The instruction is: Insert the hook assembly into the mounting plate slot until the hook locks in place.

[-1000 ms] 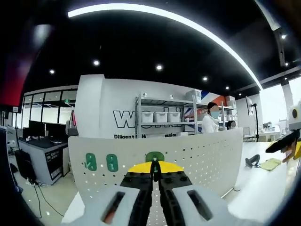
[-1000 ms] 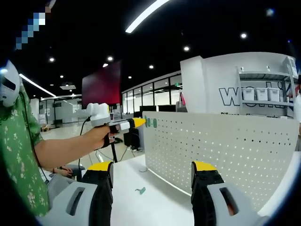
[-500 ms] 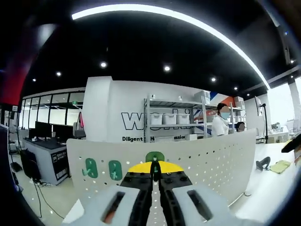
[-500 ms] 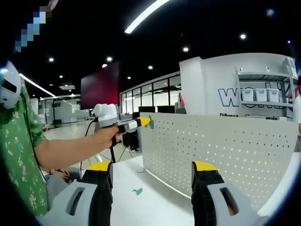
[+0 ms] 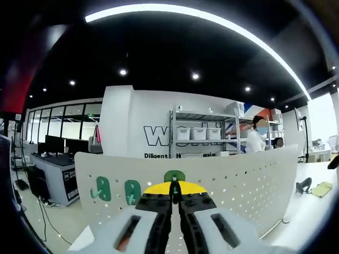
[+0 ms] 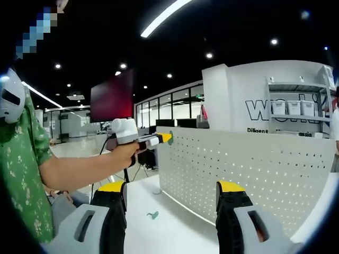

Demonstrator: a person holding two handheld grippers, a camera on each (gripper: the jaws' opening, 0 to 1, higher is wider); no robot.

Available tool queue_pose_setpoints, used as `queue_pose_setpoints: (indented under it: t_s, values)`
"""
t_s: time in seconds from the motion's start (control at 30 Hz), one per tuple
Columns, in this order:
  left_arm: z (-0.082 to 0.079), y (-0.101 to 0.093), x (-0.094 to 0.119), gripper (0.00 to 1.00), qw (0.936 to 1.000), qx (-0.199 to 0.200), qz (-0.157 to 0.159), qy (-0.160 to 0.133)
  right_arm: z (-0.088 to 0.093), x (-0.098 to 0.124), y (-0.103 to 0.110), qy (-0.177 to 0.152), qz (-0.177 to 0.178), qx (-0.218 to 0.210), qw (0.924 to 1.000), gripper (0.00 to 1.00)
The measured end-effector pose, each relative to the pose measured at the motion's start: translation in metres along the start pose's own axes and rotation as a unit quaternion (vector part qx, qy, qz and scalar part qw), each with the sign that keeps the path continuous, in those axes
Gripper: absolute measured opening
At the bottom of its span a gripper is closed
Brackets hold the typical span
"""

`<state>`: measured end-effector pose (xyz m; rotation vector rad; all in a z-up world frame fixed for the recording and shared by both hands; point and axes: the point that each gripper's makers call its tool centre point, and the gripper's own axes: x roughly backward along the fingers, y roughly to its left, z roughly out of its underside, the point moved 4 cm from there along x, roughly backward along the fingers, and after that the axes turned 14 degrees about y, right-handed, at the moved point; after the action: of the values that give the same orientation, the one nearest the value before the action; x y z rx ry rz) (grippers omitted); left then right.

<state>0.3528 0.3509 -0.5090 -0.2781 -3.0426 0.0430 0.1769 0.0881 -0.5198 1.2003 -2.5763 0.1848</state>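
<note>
Left gripper jaws are pinched together on a small green hook, tip right at the top edge of the white pegboard, which serves as the mounting plate. The right gripper view shows the left gripper at the pegboard's left top corner, with the hook touching or just short of the panel; cannot tell if it's seated. Two more green hooks hang on the pegboard face, left of the held one. Another green piece lies on the white table, near the pegboard's base.

Handling guess: the hook looks like light, stiff plastic, not fragile but small, so it could twist in the jaws. Best held by the flat body, leaving the back tab free for the slot. The pegboard looks thin and may flex or slide when pushed.

Right gripper jaws are wide apart, holding nothing, in front of the pegboard and not touching it.
</note>
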Motion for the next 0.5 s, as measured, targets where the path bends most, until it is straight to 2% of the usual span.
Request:
queue_pose_setpoints:
  t_s: [0.5]
  values:
    - [0.004, 0.003, -0.018, 0.03, 1.0, 0.006, -0.004, 0.007, -0.004, 0.005, -0.006, -0.003, 0.009, 0.005, 0.9999, 0.71]
